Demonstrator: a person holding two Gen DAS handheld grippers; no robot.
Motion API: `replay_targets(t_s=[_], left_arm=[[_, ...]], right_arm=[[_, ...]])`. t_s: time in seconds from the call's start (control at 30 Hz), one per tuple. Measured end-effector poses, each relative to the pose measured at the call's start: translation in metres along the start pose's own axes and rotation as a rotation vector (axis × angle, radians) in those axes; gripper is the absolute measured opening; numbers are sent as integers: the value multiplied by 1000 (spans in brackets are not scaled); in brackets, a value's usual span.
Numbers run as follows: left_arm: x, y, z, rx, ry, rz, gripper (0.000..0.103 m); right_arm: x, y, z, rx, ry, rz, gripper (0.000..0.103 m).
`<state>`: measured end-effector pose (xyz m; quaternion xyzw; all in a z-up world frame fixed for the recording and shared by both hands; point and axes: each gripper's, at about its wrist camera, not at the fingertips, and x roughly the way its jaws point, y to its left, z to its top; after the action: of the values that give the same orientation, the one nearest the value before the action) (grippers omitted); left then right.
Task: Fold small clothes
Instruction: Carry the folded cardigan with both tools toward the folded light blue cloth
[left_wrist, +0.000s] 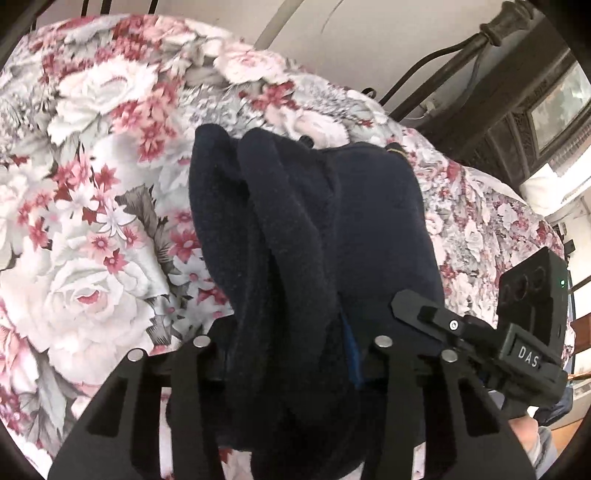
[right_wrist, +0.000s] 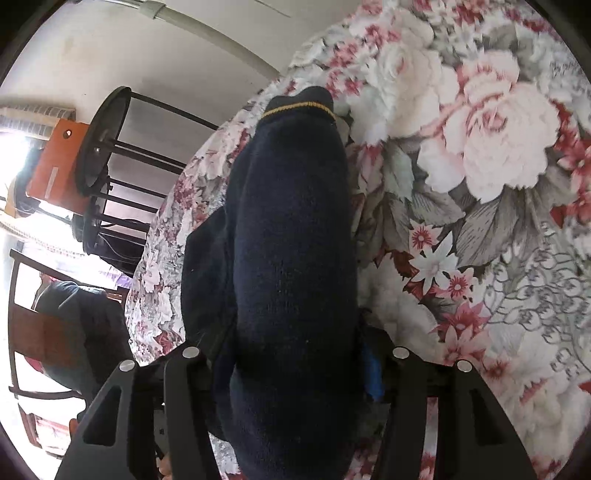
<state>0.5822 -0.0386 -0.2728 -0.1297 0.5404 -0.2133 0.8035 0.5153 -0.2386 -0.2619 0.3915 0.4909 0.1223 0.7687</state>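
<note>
Both grippers' fingers (left_wrist: 291, 354) (right_wrist: 295, 365) clamp the navy garment (right_wrist: 291, 236), lengthwise away.

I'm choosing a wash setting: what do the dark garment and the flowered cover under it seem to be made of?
The navy garment looks like a soft, matte knit, perhaps wool or acrylic: fine ribbed stitches show, with a yellow-striped edge. The floral bedspread looks like thin printed woven cloth, perhaps cotton or polyester: smooth and creased. Fibre content can't be confirmed for either from the look alone.

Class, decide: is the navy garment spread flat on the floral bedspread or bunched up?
Bunched: the navy garment hangs in thick folds between both grippers, above the floral bedspread.
</note>
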Motion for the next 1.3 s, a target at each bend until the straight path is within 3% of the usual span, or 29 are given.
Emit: replay_targets(t_s=[0.27, 0.53, 0.93, 1.3], left_arm=[[-55, -27, -8, 63, -64, 18, 42], [-126, -30, -25, 75, -150, 56, 42], [-245, 10, -63, -17, -293, 141, 42], [-355, 67, -120, -172, -441, 221, 42]], right_arm=[[-40, 24, -12, -23, -25, 57, 56], [-65, 78, -33, -106, -32, 116, 56], [-57, 176, -84, -200, 8, 223, 56], [-35, 269, -148, -340, 97, 336, 56]])
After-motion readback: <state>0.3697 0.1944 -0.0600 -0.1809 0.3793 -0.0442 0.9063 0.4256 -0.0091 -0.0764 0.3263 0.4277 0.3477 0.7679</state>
